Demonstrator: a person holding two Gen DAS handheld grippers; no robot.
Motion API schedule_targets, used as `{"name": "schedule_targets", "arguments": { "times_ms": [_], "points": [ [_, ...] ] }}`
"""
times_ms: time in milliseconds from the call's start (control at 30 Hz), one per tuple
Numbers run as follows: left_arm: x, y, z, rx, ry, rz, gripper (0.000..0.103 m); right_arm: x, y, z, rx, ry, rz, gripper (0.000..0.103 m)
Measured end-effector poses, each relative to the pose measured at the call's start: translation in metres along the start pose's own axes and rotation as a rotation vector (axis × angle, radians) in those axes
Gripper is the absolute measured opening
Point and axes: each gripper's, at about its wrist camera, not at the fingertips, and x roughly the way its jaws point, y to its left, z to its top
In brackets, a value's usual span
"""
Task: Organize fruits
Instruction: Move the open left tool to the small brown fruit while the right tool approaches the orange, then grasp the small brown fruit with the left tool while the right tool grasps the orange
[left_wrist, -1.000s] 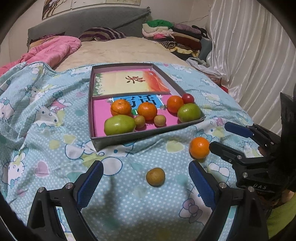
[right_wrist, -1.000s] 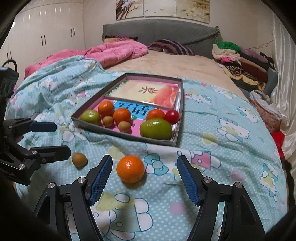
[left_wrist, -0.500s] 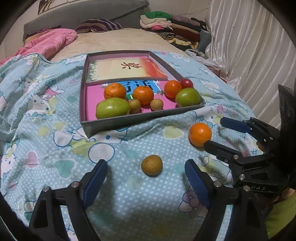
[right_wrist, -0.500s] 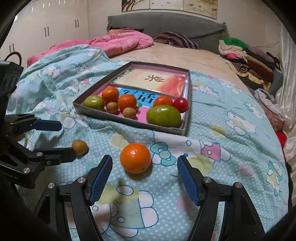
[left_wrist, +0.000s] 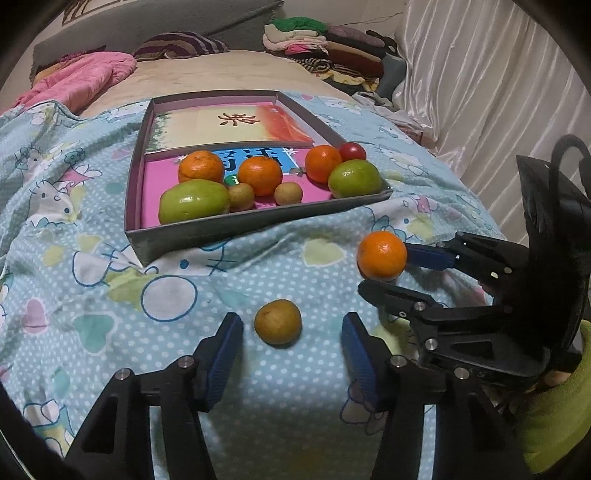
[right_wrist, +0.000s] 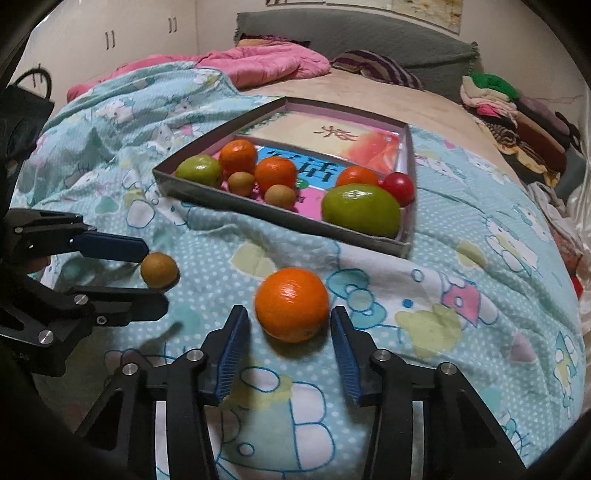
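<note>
A small brown fruit (left_wrist: 277, 321) lies on the blue patterned bedspread between the pads of my left gripper (left_wrist: 290, 332). Its jaws are closing, with a gap still on each side. An orange (right_wrist: 291, 308) sits between the pads of my right gripper (right_wrist: 289, 321), whose jaws are also closing and stand just short of its skin. Each wrist view shows the other gripper from the side: the right gripper (left_wrist: 386, 271) around the orange (left_wrist: 382, 254), the left gripper (right_wrist: 155, 276) around the brown fruit (right_wrist: 159, 269). Behind, a grey tray (left_wrist: 236, 225) holds oranges, two green fruits, small brown fruits and a red one.
The tray (right_wrist: 258, 210) lies on printed books on the bed. A pink quilt (right_wrist: 258, 62) and a striped pillow (right_wrist: 376, 66) lie at the head. Folded clothes (left_wrist: 325, 44) are stacked at the far right, next to a white curtain (left_wrist: 498, 92). A green sleeve (left_wrist: 554, 424) shows behind the right gripper.
Both grippers have come nearer to their fruits and lower. Their jaws have narrowed: the left around the brown fruit, the right around the orange.
</note>
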Motion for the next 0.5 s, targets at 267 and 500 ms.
{"name": "schedule_targets", "arguments": {
  "times_ms": [267,500],
  "points": [
    [0.0046,-0.0023,-0.0004,0.007,-0.001,-0.016,0.050,-0.0013,-0.0060,0.0006,0.041,-0.008,0.028,0.040],
    [0.0095,0.0037,0.0013,-0.006,-0.012,-0.028,0.038,-0.0035,-0.0068,-0.0003,0.050,-0.014,0.044,0.040]
  ]
}}
